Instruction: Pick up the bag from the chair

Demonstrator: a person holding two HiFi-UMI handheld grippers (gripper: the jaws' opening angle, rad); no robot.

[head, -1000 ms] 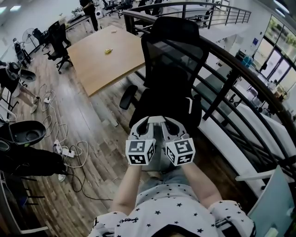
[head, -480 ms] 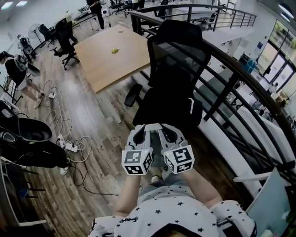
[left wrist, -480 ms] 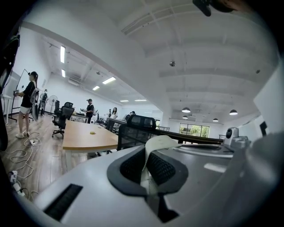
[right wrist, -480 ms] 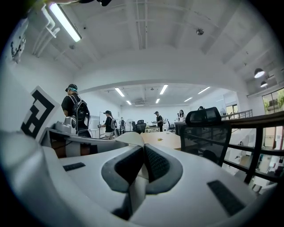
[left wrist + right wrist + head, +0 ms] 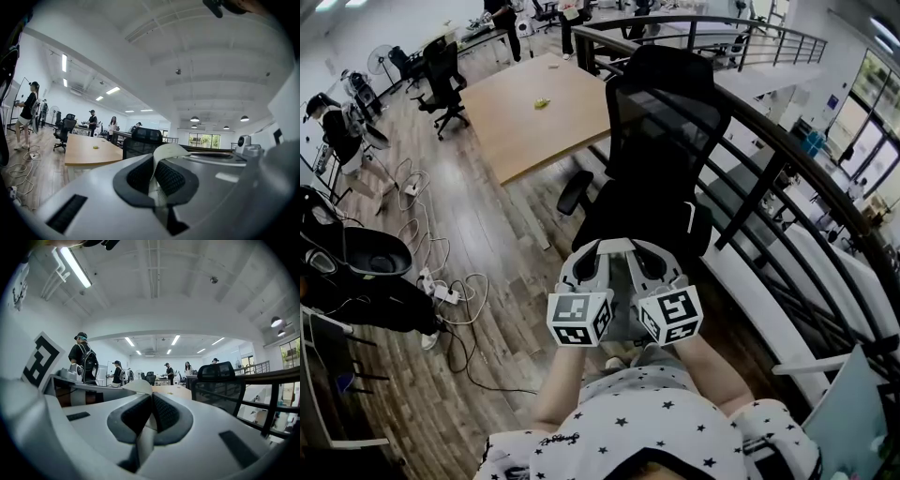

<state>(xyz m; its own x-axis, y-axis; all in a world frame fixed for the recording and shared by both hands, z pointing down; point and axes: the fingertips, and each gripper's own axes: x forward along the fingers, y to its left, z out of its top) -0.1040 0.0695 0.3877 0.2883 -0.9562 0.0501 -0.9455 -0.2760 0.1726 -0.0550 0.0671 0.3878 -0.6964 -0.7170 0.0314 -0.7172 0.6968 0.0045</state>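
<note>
Pale bag strap (image 5: 169,150) clamped in my left gripper (image 5: 155,178) and right gripper (image 5: 149,414) alike, raised higher above the chair (image 5: 667,131) than a second ago, so pickup looks complete.

Open-plan office: desk (image 5: 525,131), swivel chair (image 5: 670,122)

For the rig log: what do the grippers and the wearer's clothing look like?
The left gripper and right gripper have pale grey shells, black textured pads and a white cube of black square markers each. The shirt is white, short-sleeved, dotted with dark stars.
</note>
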